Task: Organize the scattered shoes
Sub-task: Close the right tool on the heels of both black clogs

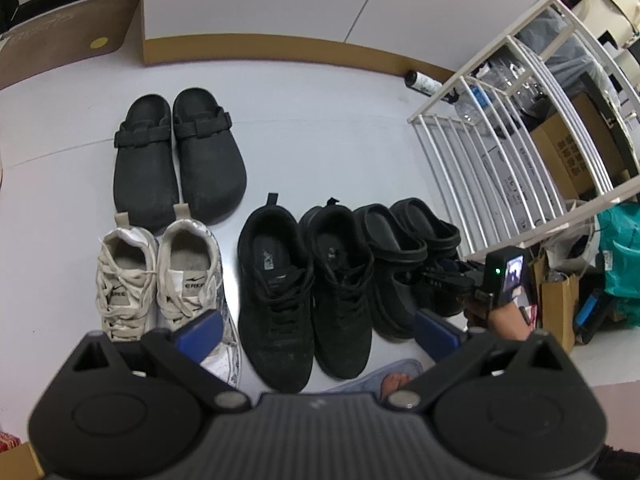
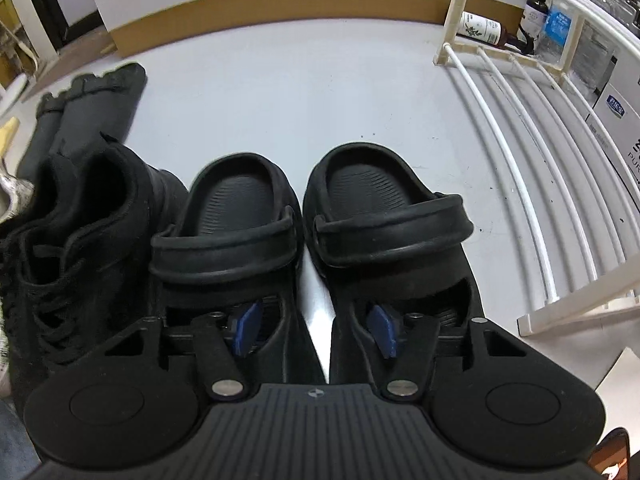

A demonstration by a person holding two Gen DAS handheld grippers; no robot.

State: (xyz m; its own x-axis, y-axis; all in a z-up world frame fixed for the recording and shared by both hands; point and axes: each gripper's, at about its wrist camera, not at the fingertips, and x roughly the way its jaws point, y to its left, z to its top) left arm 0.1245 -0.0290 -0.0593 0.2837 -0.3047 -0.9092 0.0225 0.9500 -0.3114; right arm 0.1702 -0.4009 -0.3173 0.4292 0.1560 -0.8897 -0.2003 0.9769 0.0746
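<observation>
Four pairs stand on the pale floor in the left wrist view: black mules (image 1: 176, 156) at the back, white sneakers (image 1: 156, 276), black lace-up sneakers (image 1: 304, 280) and black strap clogs (image 1: 404, 256). My left gripper (image 1: 318, 334) hovers open above the front row, holding nothing. In the right wrist view my right gripper (image 2: 316, 330) reaches down into the strap clogs, with one blue pad (image 2: 246, 326) inside the left clog (image 2: 224, 216) and the other inside the right clog (image 2: 384, 208). Both clogs' inner walls lie between the pads. No firm squeeze shows.
A white wire shoe rack (image 1: 520, 132) lies tilted right of the clogs, also seen in the right wrist view (image 2: 540, 160). Bottles (image 2: 484, 26), boxes and bags crowd behind it. A brown-edged wall base (image 1: 248, 46) runs along the back. A person's slippered foot (image 1: 394, 380) is near the sneakers.
</observation>
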